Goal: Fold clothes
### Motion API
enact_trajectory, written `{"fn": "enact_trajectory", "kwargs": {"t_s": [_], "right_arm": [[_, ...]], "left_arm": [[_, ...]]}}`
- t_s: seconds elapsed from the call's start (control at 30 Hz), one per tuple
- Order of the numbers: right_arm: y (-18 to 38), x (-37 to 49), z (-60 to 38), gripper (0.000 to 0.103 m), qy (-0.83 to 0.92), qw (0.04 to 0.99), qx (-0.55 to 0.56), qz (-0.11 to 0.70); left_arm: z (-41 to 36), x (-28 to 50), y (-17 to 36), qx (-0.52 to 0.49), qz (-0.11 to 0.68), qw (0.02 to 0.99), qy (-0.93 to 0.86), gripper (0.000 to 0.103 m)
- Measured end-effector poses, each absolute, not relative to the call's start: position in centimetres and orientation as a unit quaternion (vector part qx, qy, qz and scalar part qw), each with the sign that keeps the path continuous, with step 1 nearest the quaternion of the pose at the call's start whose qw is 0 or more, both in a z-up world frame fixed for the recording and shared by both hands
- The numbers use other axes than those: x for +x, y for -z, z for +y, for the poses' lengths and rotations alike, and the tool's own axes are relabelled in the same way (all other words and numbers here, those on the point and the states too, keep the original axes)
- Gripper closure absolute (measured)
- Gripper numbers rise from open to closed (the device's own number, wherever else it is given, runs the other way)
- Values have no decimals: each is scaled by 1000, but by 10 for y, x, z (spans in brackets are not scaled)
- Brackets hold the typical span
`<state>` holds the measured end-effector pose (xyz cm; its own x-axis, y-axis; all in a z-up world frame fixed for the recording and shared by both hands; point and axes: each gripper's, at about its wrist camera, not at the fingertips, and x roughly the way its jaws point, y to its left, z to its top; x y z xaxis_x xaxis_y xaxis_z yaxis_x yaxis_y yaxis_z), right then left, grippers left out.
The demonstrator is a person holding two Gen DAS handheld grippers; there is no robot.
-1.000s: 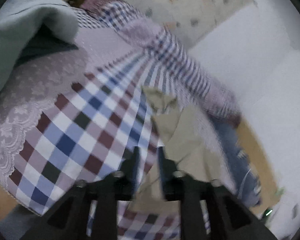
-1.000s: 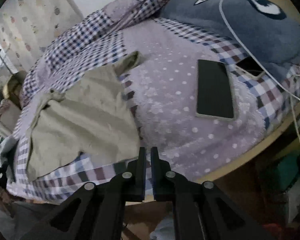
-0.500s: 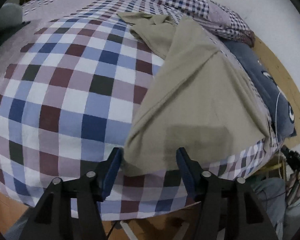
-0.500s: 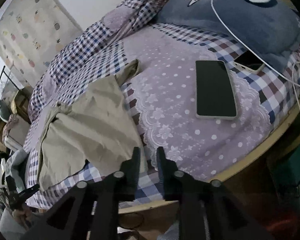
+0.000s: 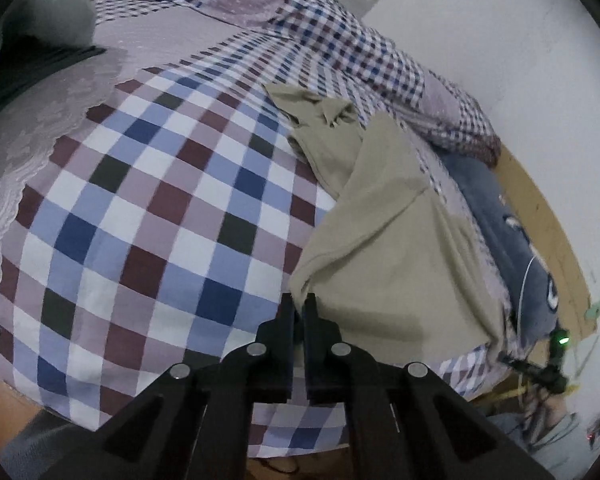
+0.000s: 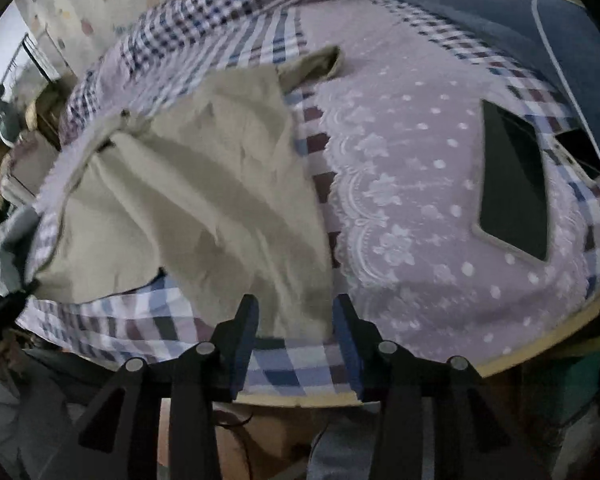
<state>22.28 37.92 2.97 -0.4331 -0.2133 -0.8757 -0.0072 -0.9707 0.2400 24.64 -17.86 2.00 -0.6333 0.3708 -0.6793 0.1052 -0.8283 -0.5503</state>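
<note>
My left gripper point(image 5: 299, 310) has just snapped its jaws together on the near corner of the khaki garment point(image 5: 384, 240), which lies on the checked bedspread point(image 5: 140, 220) and runs toward two o'clock in the left wrist view. My right gripper point(image 6: 296, 312) has just been opening, and its jaws now stand apart around the garment's point(image 6: 204, 184) other near corner, not yet pinching it. I judge one corner secured and the second about to be taken before a fold can be lifted.

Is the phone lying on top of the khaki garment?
No, the phone lies on the lilac dotted bedspread, well apart from the khaki garment.
</note>
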Motion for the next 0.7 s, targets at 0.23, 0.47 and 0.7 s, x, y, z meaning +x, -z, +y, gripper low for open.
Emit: {"fn": "enact_trajectory", "kwargs": {"t_s": [0.23,0.47,0.7], "right_arm": [[-19,211,363,100,841,38,537,-51],[-75,249,378,101,864,50,499,-41],[-102,267,390,100,867,29,495,-39]], "left_arm": [[-193,252,-27,-388,-318,59,-863,101],[-229,282,-51,-339,-386,84,-854,101],[-231,275,-46,-400,-337,19,-852,103]]}}
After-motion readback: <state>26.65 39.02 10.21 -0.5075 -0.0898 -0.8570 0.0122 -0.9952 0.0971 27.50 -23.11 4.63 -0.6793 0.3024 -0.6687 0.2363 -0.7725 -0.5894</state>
